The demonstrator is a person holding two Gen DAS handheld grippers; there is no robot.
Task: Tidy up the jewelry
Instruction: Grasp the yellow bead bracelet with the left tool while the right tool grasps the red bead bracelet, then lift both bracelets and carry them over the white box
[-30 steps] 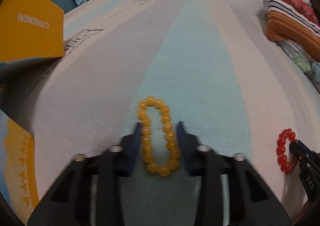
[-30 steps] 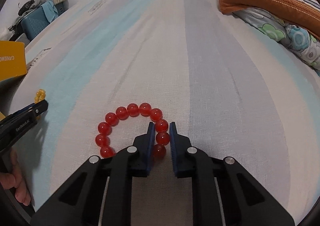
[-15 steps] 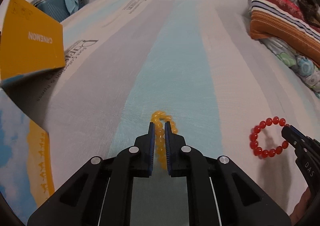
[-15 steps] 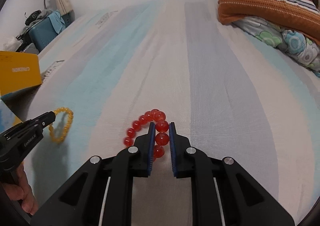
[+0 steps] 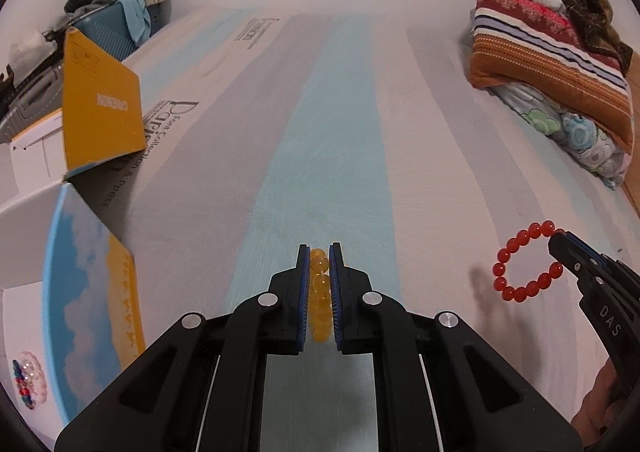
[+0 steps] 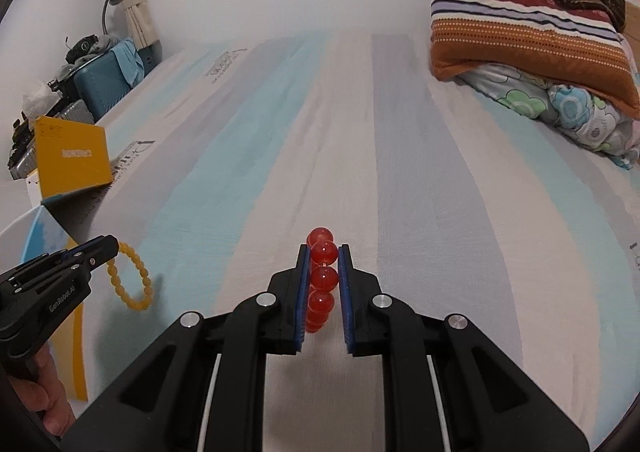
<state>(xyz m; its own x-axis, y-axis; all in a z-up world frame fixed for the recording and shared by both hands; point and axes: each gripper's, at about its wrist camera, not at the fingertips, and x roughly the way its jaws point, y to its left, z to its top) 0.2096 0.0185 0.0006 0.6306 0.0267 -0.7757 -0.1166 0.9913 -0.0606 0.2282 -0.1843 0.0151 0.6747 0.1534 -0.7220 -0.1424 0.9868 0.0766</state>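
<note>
My left gripper (image 5: 319, 252) is shut on a yellow bead bracelet (image 5: 321, 294), which hangs off the bed between the blue pads. The same yellow bracelet (image 6: 130, 278) dangles from the left gripper (image 6: 110, 246) in the right wrist view. My right gripper (image 6: 323, 252) is shut on a red bead bracelet (image 6: 322, 278), lifted above the sheet. In the left wrist view that red bracelet (image 5: 524, 268) hangs as a ring from the right gripper (image 5: 558, 242) at the right edge.
A striped bed sheet (image 5: 340, 111) lies below. An open box with a yellow lid (image 5: 100, 107) and a sky-print flap (image 5: 88, 292) stands at the left, with pale and coloured bead bracelets (image 5: 28, 380) inside. Folded blankets and pillows (image 6: 528, 35) are piled at the far right.
The left gripper closed on the yellow bracelet, and both grippers rose, lifting the yellow and red bracelets off the sheet. The box at the left came further into view.
</note>
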